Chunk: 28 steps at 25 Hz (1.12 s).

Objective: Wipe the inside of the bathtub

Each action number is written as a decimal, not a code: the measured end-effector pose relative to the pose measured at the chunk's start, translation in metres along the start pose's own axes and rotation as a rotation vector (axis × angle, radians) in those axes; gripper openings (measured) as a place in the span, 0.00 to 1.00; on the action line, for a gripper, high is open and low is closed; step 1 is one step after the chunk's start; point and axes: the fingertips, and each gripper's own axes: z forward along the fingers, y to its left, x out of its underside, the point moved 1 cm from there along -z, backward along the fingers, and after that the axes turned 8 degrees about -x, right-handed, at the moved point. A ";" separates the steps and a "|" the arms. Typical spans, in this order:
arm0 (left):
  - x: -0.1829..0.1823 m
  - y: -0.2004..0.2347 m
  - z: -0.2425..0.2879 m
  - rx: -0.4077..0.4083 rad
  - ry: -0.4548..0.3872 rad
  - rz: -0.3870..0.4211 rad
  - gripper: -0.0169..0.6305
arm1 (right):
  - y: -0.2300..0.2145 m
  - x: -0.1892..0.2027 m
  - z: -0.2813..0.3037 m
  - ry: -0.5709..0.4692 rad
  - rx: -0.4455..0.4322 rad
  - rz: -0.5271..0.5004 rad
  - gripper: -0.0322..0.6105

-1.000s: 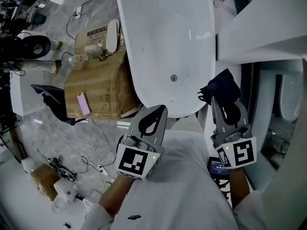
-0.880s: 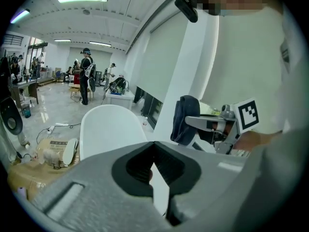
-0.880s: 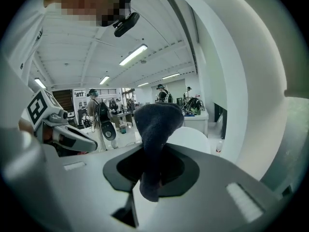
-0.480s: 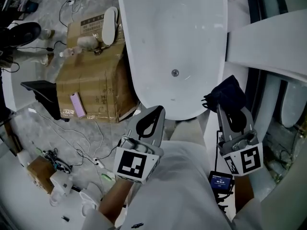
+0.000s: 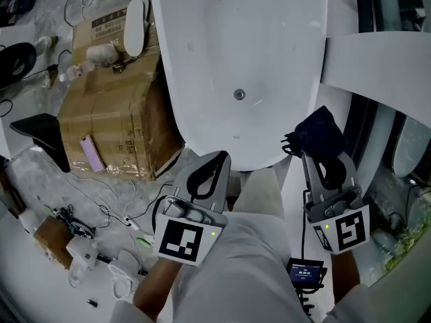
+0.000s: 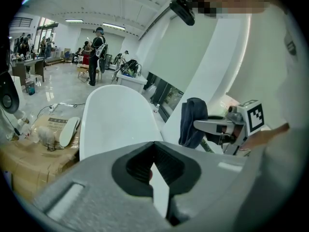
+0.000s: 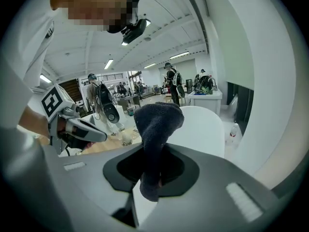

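While we stand at the near end of the white oval bathtub point(image 5: 269, 52), our right gripper point(image 5: 320, 155) is clamped on a dark blue terry cloth point(image 5: 314, 130). The cloth bunches up past the jaws, beside the tub's near right rim. Our left gripper point(image 5: 217, 161) has its jaws pressed together and empty, near the tub's near rim. The round metal drain point(image 5: 239, 94) lies well apart from the cloth. A brown cardboard box point(image 5: 111, 113) stands just left of the tub.
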 end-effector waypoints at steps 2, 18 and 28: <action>0.007 0.000 0.009 0.006 0.019 -0.009 0.02 | -0.003 0.005 0.004 0.013 -0.005 0.005 0.15; 0.055 0.006 0.090 -0.004 0.077 -0.085 0.02 | -0.052 0.075 0.048 0.096 -0.047 -0.015 0.14; 0.080 0.020 0.133 -0.018 0.059 -0.100 0.02 | -0.071 0.113 0.090 0.141 -0.089 -0.042 0.14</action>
